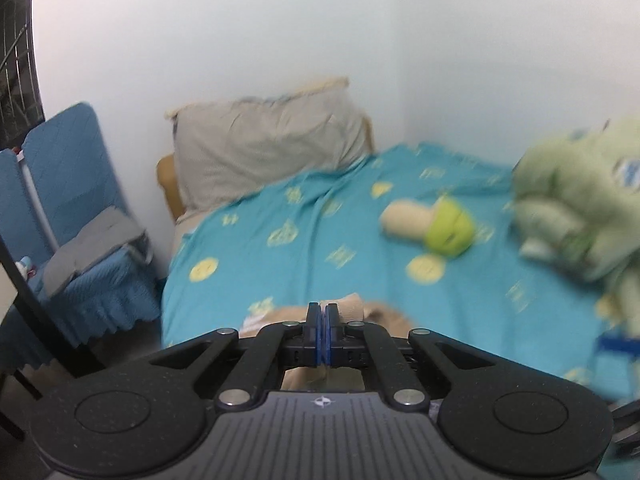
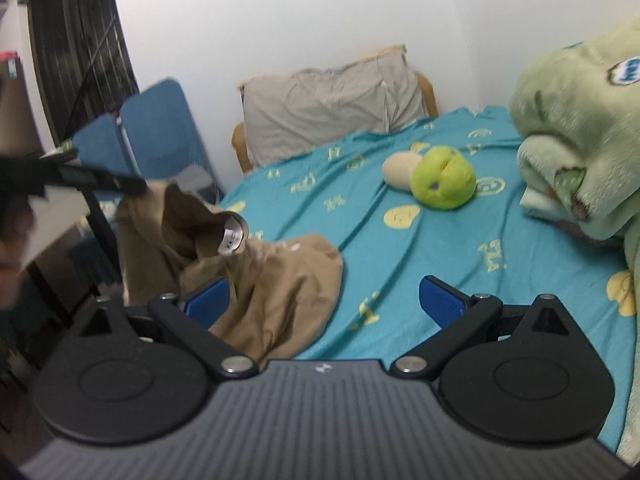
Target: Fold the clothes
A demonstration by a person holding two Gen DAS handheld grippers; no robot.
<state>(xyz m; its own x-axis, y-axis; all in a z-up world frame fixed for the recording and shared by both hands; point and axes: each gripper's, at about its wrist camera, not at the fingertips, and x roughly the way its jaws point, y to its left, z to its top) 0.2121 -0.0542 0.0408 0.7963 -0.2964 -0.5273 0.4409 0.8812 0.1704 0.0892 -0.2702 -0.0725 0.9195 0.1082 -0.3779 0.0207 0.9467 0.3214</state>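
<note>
Left gripper [image 1: 322,314]: fingers pressed together, pinching the tan garment [image 2: 276,276] at lower centre of the left view. In the right view the garment hangs lifted at left from that gripper and drapes onto the teal sheet [image 2: 400,240], white label [image 2: 231,240] showing. Right gripper [image 2: 324,300]: fingers spread wide, holding nothing, over the sheet beside the garment; green toy [image 2: 442,184] right of centre.
</note>
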